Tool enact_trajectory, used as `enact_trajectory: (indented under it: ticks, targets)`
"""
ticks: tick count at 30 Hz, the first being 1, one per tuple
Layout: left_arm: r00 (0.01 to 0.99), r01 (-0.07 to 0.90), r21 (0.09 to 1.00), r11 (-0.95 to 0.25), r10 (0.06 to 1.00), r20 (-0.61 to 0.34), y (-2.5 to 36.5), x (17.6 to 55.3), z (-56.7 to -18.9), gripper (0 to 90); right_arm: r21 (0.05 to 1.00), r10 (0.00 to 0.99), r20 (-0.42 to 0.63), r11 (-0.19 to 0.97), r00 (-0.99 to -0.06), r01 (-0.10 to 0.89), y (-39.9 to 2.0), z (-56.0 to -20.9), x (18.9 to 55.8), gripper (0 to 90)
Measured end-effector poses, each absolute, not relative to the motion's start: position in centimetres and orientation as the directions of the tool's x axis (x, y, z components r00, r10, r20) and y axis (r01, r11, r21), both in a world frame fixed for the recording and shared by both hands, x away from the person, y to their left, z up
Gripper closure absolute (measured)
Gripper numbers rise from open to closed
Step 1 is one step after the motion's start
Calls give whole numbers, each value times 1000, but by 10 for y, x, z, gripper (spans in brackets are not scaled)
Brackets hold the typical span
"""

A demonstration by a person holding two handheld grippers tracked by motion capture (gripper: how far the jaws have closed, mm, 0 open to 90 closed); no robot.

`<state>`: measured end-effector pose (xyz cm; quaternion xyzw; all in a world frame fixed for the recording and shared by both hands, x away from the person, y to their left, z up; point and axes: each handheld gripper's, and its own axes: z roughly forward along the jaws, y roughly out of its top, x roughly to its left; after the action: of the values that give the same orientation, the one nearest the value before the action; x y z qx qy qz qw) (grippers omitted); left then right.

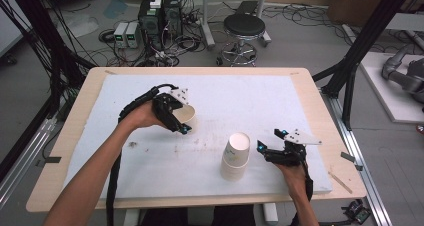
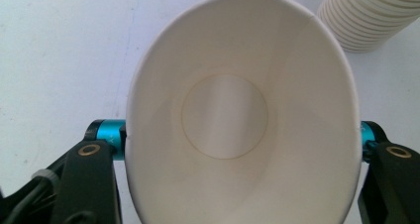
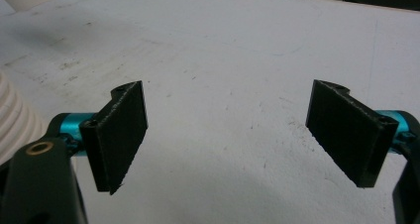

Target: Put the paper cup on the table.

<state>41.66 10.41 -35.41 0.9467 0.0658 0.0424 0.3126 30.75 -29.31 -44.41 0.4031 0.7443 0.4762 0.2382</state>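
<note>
My left gripper (image 1: 181,122) is shut on a single white paper cup (image 1: 186,114) at mid-left of the table, held tilted above the board. In the left gripper view the cup (image 2: 237,115) is squeezed into an oval, its empty inside facing the camera, a jaw on either side of it. A stack of white paper cups (image 1: 235,157) stands near the front middle, also seen in the left gripper view (image 2: 369,16). My right gripper (image 1: 270,139) rests low just right of that stack, open. Nothing lies between its pads (image 3: 121,135), and the stack's ribbed side (image 3: 12,120) shows at the left edge.
A white foam board (image 1: 150,166) covers most of the wooden table (image 1: 75,121). Behind the table stand a black stool (image 1: 243,26), computer boxes (image 1: 160,16) and loose cables on the floor. Black frame posts (image 1: 360,46) rise at the right.
</note>
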Motion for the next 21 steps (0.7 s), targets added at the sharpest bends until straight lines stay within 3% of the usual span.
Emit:
enact_trajectory:
  ticks: [21]
  targets:
    - [989, 101, 497, -862, 141, 43, 81, 420, -375, 328, 897, 830, 9, 239, -558, 371, -292, -449, 307, 164]
